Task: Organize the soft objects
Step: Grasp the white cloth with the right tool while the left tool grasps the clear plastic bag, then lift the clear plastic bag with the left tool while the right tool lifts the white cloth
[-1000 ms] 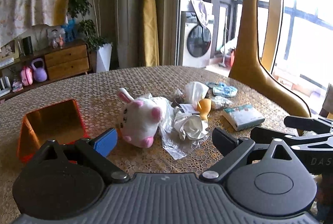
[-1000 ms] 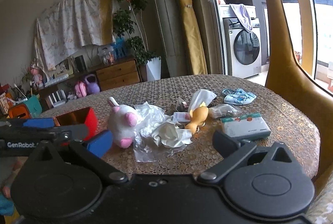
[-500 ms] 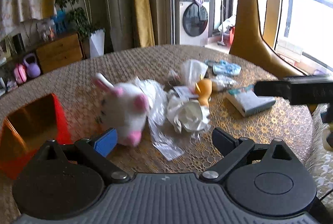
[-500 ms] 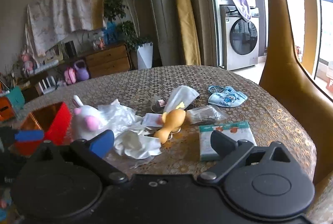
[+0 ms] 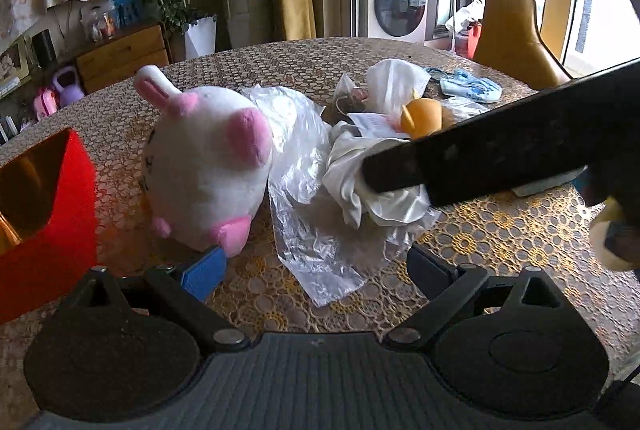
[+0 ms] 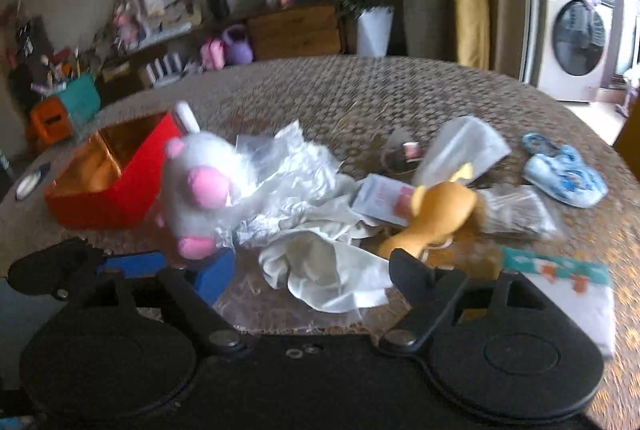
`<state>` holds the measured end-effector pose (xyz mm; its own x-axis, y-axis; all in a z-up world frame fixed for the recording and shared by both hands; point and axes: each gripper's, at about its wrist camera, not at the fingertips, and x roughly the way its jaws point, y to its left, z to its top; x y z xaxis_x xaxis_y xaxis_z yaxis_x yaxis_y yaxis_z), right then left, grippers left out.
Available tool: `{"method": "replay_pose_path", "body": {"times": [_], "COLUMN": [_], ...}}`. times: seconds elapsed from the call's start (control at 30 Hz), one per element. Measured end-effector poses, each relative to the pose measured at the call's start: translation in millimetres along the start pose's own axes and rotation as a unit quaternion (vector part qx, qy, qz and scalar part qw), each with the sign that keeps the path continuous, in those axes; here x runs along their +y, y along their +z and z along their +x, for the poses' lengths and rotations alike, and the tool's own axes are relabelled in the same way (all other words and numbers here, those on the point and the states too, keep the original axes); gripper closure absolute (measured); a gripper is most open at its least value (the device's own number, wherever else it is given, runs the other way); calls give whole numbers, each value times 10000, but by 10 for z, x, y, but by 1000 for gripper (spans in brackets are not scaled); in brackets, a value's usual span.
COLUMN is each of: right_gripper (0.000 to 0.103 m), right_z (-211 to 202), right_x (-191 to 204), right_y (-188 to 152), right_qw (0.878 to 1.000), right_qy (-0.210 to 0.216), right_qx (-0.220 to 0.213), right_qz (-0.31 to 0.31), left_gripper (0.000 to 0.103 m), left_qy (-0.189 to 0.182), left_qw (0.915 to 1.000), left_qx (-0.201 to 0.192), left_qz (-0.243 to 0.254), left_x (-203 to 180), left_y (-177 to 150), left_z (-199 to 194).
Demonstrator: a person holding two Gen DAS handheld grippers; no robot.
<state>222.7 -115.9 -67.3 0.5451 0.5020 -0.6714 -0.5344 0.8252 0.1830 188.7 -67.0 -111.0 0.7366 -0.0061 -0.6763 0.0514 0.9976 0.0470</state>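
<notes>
A white and pink plush bunny (image 5: 208,166) lies on the table next to an open red box (image 5: 44,206); both also show in the right wrist view, the bunny (image 6: 202,186) and the box (image 6: 108,174). A white cloth (image 5: 376,182) lies on clear plastic (image 5: 308,198), with an orange plush (image 5: 424,114) behind. My left gripper (image 5: 316,270) is open, low over the table just in front of the bunny. My right gripper (image 6: 312,270) is open over the white cloth (image 6: 320,270), and its finger (image 5: 500,146) crosses the left wrist view.
A blue fabric item (image 6: 560,170), a tissue pack (image 6: 560,282), small packets (image 6: 384,194) and a plastic bag (image 6: 460,146) lie on the round patterned table (image 6: 360,90). A tall giraffe figure (image 5: 508,10) stands behind the table.
Both grippers have moved forward and down toward the pile. The left one has closed in on the bunny; the right one has swung left over the white cloth and into the left wrist view.
</notes>
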Motion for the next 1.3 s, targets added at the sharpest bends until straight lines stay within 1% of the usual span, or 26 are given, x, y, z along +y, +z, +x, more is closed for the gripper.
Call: {"method": "replay_pose_path", "body": {"times": [0.03, 0.13, 0.23, 0.27, 0.3, 0.33, 0.4, 0.47, 0.53, 0.67, 0.7, 0.73, 0.77, 0.8, 0.83, 0.87, 0.9, 0.93, 0.97, 1.0, 1.03, 1.1, 1.17, 1.23, 1.27, 1.3], "right_gripper": [21, 21, 25, 28, 34, 36, 46, 50, 55, 66, 68, 70, 73, 78, 80, 84, 87, 89, 92, 94, 95, 97, 97, 97, 93, 79], "right_z": [71, 253, 400, 441, 464, 486, 501, 501, 498, 473, 458, 448, 427, 416, 392, 379, 349, 340, 323, 305, 294, 249, 192, 141, 112, 91], "right_x": [1, 18, 35, 34, 28, 16, -10, -47, -107, -171, -194, -187, -212, -212, -228, -236, -240, -255, -271, -287, -303, -340, -361, -325, -315, -300], "right_y": [10, 47, 91, 107, 112, 119, 116, 113, 114, 111, 111, 114, 116, 116, 121, 129, 134, 147, 158, 169, 176, 184, 191, 176, 170, 163], "right_qw": [10000, 9994, 9985, 9981, 9979, 9977, 9976, 9978, 9982, 9988, 9989, 9990, 9992, 9993, 9994, 9994, 9992, 9989, 9985, 9979, 9977, 9972, 9975, 9980, 9981, 9984], "right_qy": [29, 106, 8, -26, -65, -131, -157, -233, -239, -261, -264, -263, -250, -246, -259, -293, -379, -448, -508, -568, -584, -536, -364, -222, -155, -125], "right_qx": [74, 306, 457, 499, 513, 536, 551, 531, 495, 406, 373, 353, 300, 267, 203, 145, 39, -36, -114, -203, -243, -362, -404, -460, -485, -475], "right_qz": [-49, -151, -303, -359, -389, -400, -382, -328, -223, -101, -63, -44, 13, 50, 101, 125, 148, 166, 187, 226, 258, 366, 444, 384, 337, 276], "left_gripper": [9, 11, 12, 14, 18, 24, 31, 34, 43, 45, 50, 58, 61, 67, 70, 70, 74, 85, 90, 92, 95, 97, 97, 97, 97, 97], "left_qy": [32, 60, 49, 49, 32, 0, -79, -89, -128, -102, -122, -144, -138, -137, -143, -151, -148, -143, -148, -159, -176, -215, -229, -198, -190, -191], "left_qw": [10000, 10000, 10000, 10000, 9999, 9999, 9998, 9997, 9996, 9996, 9996, 9996, 9995, 9995, 9995, 9995, 9995, 9994, 9994, 9995, 9995, 9995, 9995, 9996, 9997, 9997], "left_qx": [14, 47, -7, -15, 6, 25, 68, 81, 112, 16, -3, -11, 9, 27, 39, 43, 22, -16, -41, -74, -118, -154, -171, -160, -135, -108], "left_qz": [-21, -63, 41, 77, 110, 122, 155, 219, 227, 260, 253, 263, 279, 286, 291, 286, 285, 302, 303, 279, 242, 178, 119, 111, 103, 88], "left_x": [10, 32, 1, -16, -30, -46, -68, -102, -117, -151, -149, -149, -150, -139, -137, -131, -125, -118, -109, -91, -69, -23, 8, 34, 40, 41], "left_y": [5, 33, 46, 44, 52, 59, 73, 78, 91, 150, 171, 191, 206, 212, 221, 231, 243, 256, 273, 292, 315, 365, 376, 368, 354, 333], "left_z": [37, 133, 156, 161, 169, 174, 188, 214, 246, 282, 295, 315, 341, 361, 378, 390, 392, 390, 384, 371, 356, 335, 312, 307, 312, 318]}}
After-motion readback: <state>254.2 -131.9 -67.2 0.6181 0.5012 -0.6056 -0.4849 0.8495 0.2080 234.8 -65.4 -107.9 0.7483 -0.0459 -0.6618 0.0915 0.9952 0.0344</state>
